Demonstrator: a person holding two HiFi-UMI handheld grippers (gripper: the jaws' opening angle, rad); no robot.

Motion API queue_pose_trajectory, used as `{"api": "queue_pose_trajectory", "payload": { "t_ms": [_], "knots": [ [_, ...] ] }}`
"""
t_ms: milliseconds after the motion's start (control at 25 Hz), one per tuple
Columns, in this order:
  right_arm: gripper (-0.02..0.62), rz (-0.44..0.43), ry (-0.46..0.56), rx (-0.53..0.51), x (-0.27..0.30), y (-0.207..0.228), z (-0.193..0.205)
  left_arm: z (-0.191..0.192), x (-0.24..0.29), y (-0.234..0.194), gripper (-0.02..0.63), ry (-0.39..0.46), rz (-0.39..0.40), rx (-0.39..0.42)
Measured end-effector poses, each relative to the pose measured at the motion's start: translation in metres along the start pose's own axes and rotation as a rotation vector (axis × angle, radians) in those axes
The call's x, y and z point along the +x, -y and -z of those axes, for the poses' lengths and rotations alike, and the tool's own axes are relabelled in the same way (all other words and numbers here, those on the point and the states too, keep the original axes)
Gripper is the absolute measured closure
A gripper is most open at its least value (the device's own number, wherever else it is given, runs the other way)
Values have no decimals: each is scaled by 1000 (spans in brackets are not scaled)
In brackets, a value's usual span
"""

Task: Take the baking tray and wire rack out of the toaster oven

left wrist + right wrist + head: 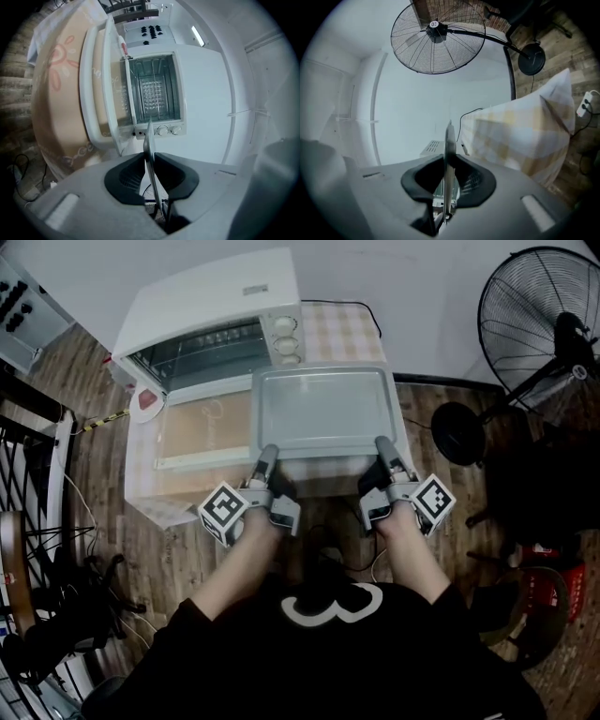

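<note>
I hold a grey baking tray [328, 409] flat over the table, in front of and to the right of the white toaster oven [211, 306]. My left gripper [267, 454] is shut on the tray's near left rim and my right gripper [382, 444] on its near right rim. In the left gripper view the tray [148, 140] shows edge-on between the pads of the left gripper [150, 161]. The right gripper view shows the tray [449, 138] the same way in the right gripper [449, 173]. The oven door [202, 432] hangs open, and the wire rack [153, 93] sits inside the oven.
A checked cloth covers the table [342, 329]. A black standing fan [544, 324] is at the right, its round base [457, 432] on the wooden floor. A small red and white object [145, 399] lies left of the oven door. Cables trail on the floor at the left.
</note>
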State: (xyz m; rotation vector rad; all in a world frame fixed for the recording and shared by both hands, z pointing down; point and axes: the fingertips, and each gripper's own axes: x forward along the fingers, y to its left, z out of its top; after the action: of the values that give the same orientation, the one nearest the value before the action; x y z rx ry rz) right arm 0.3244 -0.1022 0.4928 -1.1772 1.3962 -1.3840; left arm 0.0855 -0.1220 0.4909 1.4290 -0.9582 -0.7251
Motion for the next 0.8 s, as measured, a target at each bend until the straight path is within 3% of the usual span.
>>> {"api": "queue_pose_trajectory", "payload": {
  "t_ms": [800],
  "knots": [
    [523,94,-7,20,-11,59,-53,57,29,-47,532,-20,-118,-5]
  ]
}}
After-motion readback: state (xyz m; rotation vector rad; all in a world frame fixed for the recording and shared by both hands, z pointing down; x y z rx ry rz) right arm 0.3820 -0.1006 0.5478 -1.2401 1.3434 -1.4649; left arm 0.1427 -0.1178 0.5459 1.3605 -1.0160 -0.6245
